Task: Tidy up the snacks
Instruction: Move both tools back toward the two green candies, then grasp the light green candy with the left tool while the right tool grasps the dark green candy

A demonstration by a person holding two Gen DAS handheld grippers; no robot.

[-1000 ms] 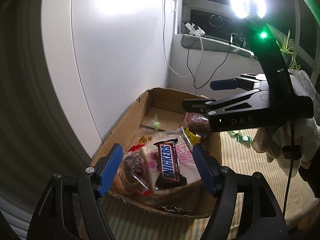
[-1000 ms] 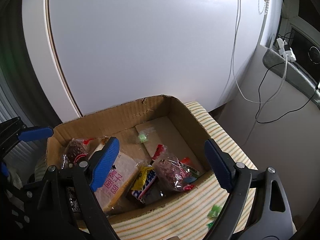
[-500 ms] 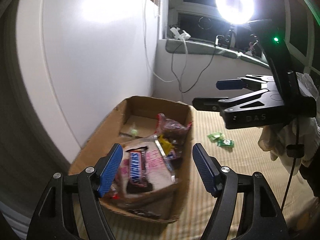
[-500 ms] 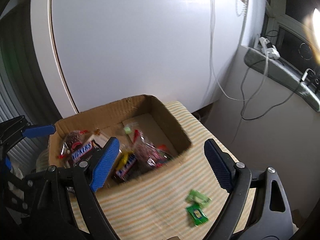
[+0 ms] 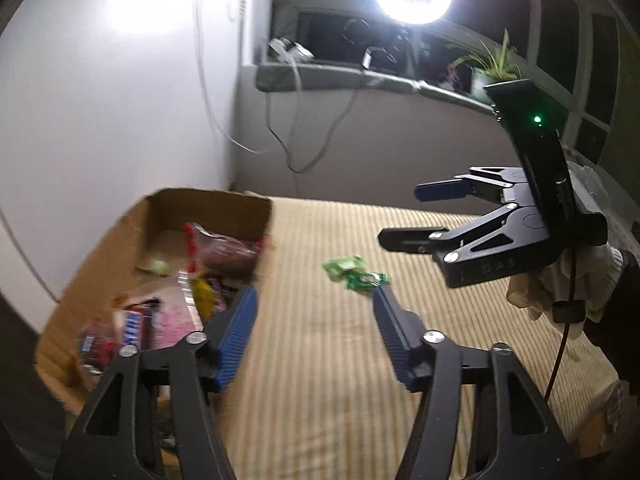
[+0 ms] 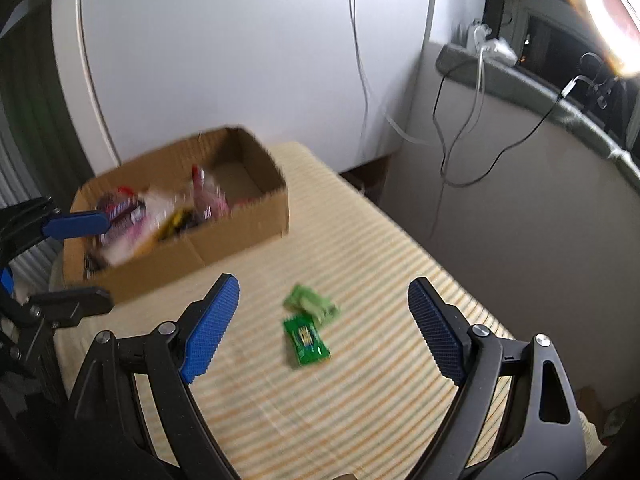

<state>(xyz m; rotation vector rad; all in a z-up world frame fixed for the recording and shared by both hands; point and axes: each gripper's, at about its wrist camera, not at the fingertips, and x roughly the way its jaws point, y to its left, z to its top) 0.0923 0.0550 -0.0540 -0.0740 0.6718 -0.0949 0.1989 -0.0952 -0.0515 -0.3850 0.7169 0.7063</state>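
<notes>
- Two green candy packets lie touching on the striped counter, at about 4 o'clock from the cardboard box of snacks.
- Right tool hovers over them, jaws wide, holding nothing.
- Left tool is closing, nothing between its jaws.
- The packets look light, crinkly and slippery; pinching across a wrapper's flat middle seems safest.
</notes>
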